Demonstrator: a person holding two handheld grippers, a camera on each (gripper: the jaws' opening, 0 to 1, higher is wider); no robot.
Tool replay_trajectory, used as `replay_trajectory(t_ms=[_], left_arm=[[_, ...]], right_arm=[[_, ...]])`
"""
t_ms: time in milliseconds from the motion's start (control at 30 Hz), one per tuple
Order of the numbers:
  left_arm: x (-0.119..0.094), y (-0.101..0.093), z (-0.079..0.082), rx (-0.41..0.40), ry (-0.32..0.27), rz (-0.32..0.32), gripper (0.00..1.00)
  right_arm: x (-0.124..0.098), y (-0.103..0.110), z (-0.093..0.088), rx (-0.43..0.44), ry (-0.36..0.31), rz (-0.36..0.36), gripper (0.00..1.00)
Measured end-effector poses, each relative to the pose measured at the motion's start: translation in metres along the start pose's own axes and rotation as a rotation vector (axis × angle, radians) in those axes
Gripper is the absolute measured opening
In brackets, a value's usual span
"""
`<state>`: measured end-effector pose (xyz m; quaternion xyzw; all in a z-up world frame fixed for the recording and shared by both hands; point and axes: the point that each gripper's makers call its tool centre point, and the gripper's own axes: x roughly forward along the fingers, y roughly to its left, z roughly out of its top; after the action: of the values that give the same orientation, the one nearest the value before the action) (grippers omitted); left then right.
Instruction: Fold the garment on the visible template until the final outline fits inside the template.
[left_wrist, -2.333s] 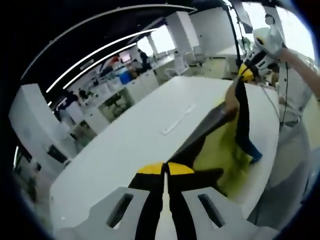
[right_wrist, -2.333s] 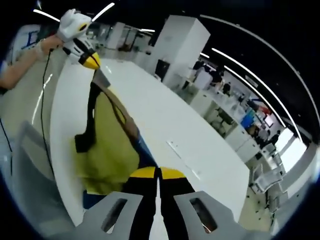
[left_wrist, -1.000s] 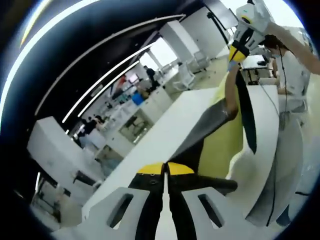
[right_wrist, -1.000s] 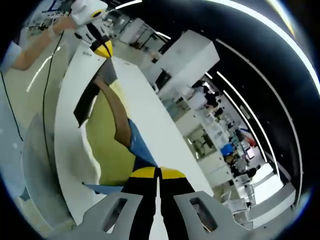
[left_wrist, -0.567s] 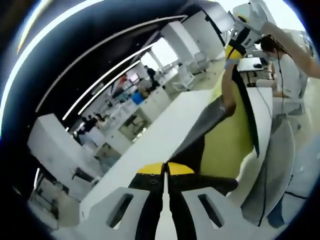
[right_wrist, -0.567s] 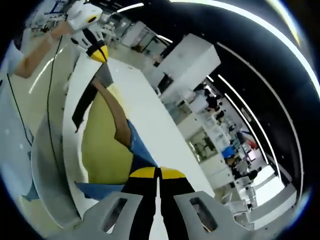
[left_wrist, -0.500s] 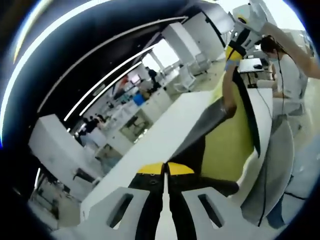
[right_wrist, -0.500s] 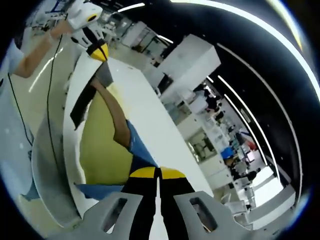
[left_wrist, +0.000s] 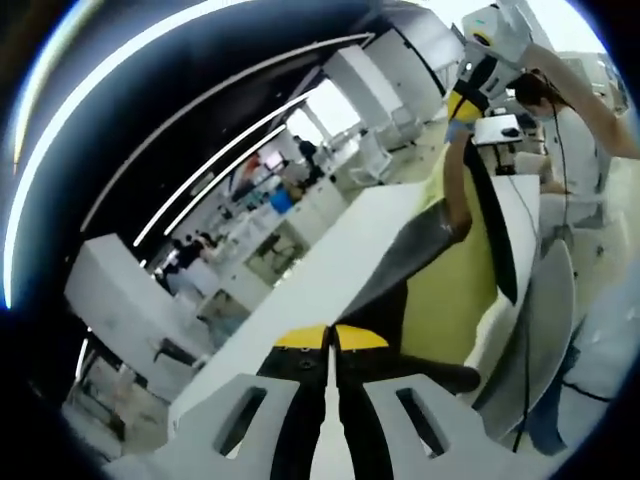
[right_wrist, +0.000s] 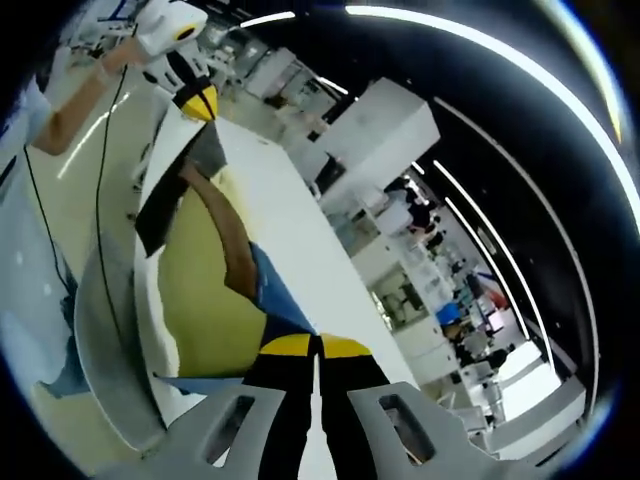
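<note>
Both hand-held grippers stay clamped on the garment (left_wrist: 450, 280) — left hand-held gripper (left_wrist: 331, 340) and right hand-held gripper (right_wrist: 316, 347) each pinch an edge. It has risen off the white tabletop (left_wrist: 320, 270) and hangs stretched between them — folding has yet to begin.
</note>
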<state>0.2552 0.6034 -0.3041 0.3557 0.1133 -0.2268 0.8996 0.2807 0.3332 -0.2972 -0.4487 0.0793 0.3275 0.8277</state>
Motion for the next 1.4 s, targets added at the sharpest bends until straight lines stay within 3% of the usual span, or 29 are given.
replay_trajectory(t_ms=[433, 633, 900, 1167, 1400], left_arm=[[-0.023, -0.030, 0.001, 0.013, 0.013, -0.021, 0.00], [-0.023, -0.043, -0.004, 0.005, 0.029, -0.037, 0.00], [-0.014, -0.068, -0.024, -0.033, 0.076, -0.109, 0.00], [0.010, -0.074, -0.048, -0.076, 0.127, -0.155, 0.00], [0.027, -0.070, -0.057, -0.095, 0.154, -0.167, 0.00]], right_arm=[[-0.023, 0.025, -0.012, 0.010, 0.005, 0.027, 0.01], [-0.025, 0.031, -0.022, 0.023, 0.008, 0.033, 0.01], [-0.016, 0.056, -0.039, 0.024, 0.038, 0.082, 0.01], [0.006, 0.070, -0.053, 0.051, 0.062, 0.138, 0.01], [0.023, 0.067, -0.056, 0.059, 0.067, 0.152, 0.01]])
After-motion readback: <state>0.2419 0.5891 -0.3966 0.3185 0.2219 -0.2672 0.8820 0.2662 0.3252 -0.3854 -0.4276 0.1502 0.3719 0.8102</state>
